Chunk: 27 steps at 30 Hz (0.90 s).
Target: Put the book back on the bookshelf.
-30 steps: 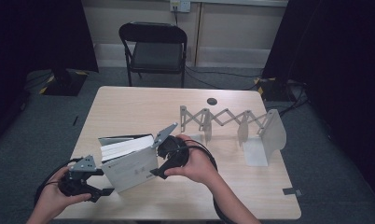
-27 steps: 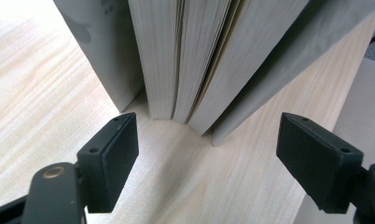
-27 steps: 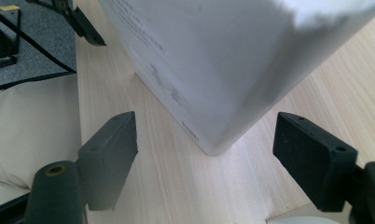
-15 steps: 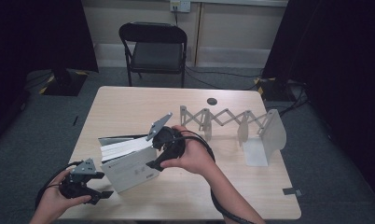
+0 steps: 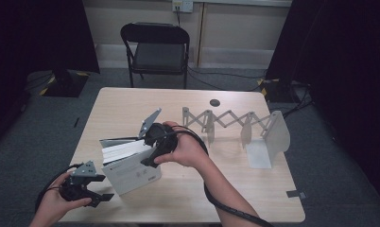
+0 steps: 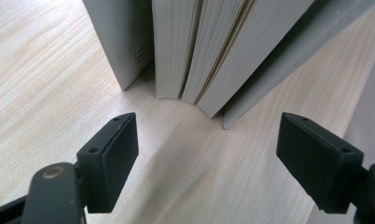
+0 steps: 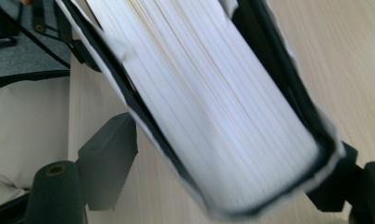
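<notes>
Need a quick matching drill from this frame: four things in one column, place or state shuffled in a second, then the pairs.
Things:
1. left gripper
2. right gripper
3. folding chair
4. expanding rack

Place or state:
A. stretched out along the right half of the table
B. jaws open, at the table's near left corner
C. on the floor beyond the table's far edge
D. jaws on either side of the book

Pairs: 1-B, 2-D, 3-C, 4-A

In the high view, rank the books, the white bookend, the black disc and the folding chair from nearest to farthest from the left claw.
From the left claw:
1. Books, just right of it.
2. White bookend, at the table's right.
3. Black disc, by the far edge.
4. Folding chair, beyond the table.
</notes>
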Motion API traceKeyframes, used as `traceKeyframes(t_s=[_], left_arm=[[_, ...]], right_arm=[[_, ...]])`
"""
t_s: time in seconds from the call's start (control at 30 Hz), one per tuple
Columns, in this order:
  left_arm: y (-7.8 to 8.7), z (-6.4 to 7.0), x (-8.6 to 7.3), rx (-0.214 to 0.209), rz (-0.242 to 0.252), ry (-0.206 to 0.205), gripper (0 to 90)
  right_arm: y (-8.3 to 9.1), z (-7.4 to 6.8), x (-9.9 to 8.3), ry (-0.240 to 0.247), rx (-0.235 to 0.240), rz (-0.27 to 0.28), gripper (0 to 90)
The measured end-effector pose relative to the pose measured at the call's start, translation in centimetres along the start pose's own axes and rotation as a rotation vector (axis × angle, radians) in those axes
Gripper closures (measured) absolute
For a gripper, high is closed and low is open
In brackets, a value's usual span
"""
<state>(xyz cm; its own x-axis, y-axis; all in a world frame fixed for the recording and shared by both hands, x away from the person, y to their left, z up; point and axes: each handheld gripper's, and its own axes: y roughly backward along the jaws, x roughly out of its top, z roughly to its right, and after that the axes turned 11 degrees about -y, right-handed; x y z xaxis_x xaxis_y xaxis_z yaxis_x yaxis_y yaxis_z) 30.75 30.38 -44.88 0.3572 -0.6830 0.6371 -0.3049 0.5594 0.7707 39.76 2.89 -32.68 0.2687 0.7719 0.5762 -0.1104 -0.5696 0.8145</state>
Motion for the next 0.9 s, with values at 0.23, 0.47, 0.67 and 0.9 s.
traceKeyframes(t_s=[0.23,0.47,0.67,0.9], left_arm=[[0.1,-0.1,-0.1,-0.002,0.006,0.000,21.1],[0.0,0.0,0.0,0.002,0.003,0.000,21.6],[-0.5,-0.1,0.1,0.012,0.022,-0.002,19.9],[-1.2,0.1,0.7,0.009,0.009,-0.014,19.1]], right_arm=[[-0.3,-0.1,0.3,0.050,0.025,0.005,32.0],[0.7,-1.2,-0.2,0.030,0.055,-0.004,52.8],[1.4,-1.4,-1.0,0.005,0.033,-0.019,52.8],[3.7,-0.3,-3.9,-0.063,0.002,-0.034,52.8]])
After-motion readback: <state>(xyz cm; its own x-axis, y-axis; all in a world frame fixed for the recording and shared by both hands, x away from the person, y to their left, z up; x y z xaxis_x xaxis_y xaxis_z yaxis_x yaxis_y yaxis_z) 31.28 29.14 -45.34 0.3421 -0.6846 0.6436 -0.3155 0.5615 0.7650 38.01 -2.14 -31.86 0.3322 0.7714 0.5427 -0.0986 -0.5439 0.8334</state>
